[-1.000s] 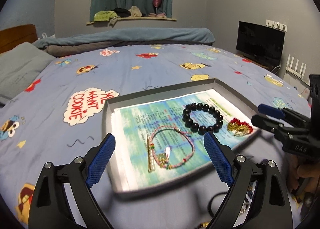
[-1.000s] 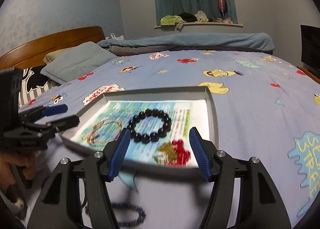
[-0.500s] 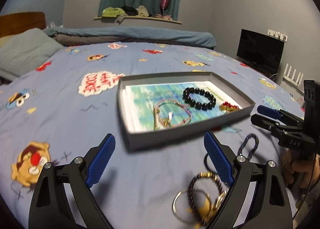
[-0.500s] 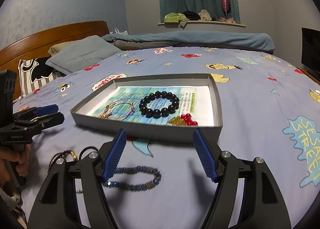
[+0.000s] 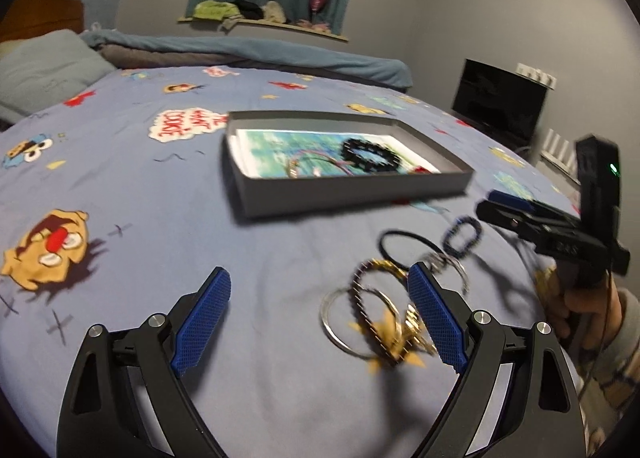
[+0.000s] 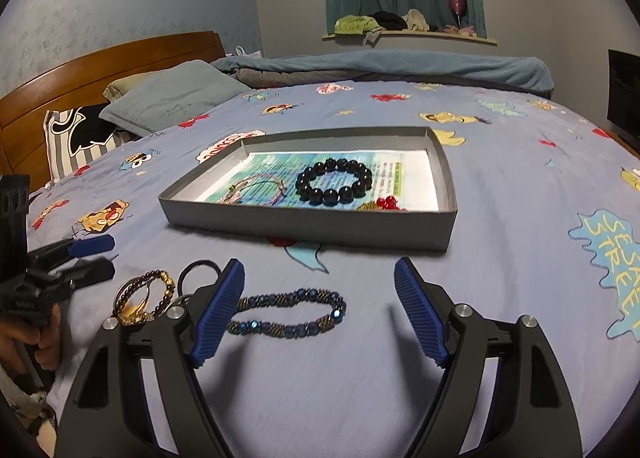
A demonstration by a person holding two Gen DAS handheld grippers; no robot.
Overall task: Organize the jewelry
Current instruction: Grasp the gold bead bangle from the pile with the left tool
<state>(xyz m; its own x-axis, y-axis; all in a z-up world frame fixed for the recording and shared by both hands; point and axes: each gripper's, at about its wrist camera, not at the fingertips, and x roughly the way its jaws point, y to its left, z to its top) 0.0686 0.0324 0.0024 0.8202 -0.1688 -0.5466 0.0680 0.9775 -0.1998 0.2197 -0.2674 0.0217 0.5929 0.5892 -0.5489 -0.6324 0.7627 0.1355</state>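
We have drawn both grippers back from the grey tray (image 6: 304,224), which holds three pieces, to the loose jewelry on the bed (image 6: 520,258). The right gripper (image 6: 320,310) is opening, nothing gripped, over the blue beaded bracelet (image 6: 288,316). The left gripper (image 5: 320,318) stands released beside the tangled bangles (image 5: 372,314). The next pickup can begin.

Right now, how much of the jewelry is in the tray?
Three pieces lie in the grey tray: black bead bracelet, pink cord bracelet, red-gold piece. Both grippers are empty; right gripper is opening over the blue bead bracelet. The tangled bangles remain.
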